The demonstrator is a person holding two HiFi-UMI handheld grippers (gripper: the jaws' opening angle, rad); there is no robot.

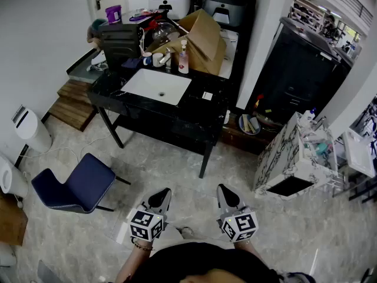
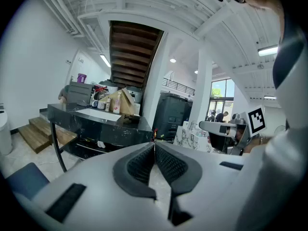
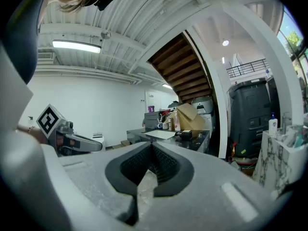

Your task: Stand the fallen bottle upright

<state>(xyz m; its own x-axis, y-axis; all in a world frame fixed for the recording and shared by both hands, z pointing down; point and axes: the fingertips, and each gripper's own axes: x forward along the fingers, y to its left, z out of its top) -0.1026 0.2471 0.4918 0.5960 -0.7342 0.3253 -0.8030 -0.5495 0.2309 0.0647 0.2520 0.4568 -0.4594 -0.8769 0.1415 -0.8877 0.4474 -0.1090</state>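
A black table (image 1: pixel 194 114) with a white inset sink (image 1: pixel 156 87) stands well ahead of me across the floor. At its back edge a clear pump bottle (image 1: pixel 184 58) stands upright among cups and small clutter. I cannot pick out a fallen bottle at this distance. My left gripper (image 1: pixel 161 194) and right gripper (image 1: pixel 224 190) hang side by side low in the head view, far short of the table. Both are shut with nothing between the jaws. The left gripper's (image 2: pixel 154 146) pads meet in its own view, and so do the right gripper's (image 3: pixel 151 146).
A blue chair (image 1: pixel 79 183) stands left of the path to the table. A marble-patterned cabinet (image 1: pixel 291 155) is at the right and a black cabinet (image 1: pixel 294 69) beyond it. A cardboard box (image 1: pixel 203 40) sits behind the sink. Wooden steps (image 1: pixel 73 102) and a white bin (image 1: pixel 32 131) are at the left.
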